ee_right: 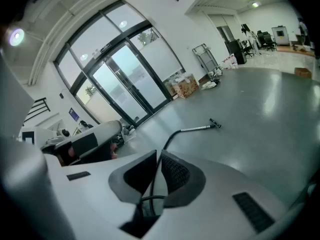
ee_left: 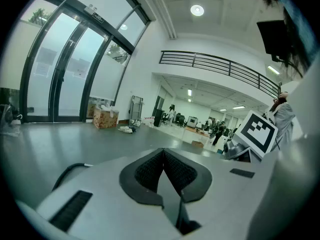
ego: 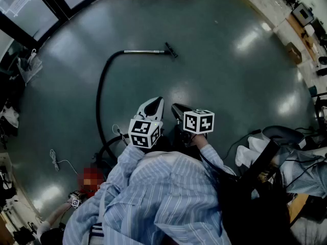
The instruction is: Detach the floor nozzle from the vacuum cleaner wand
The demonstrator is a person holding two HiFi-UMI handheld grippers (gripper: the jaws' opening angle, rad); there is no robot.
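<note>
Left tongs [ee_left: 163, 156]: shut, empty, held in by the person's body, probably because nothing is within reach.
Right tongs [ee_right: 157, 160]: closed on nothing, tipped toward the floor [ego: 230, 75].
Floor nozzle [ego: 171, 50]: on the floor well ahead of both tongs, apparently joined to the wand [ego: 145, 51].
Hose [ego: 102, 86]: curves back from the wand toward the tongs, so the approach likely comes first.

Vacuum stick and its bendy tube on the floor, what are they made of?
The wand looks like shiny metal: it is straight, silvery and glints. The hose looks like matte black flexible plastic or rubber, judging by its smooth curve; it is too far away to be sure.
</note>
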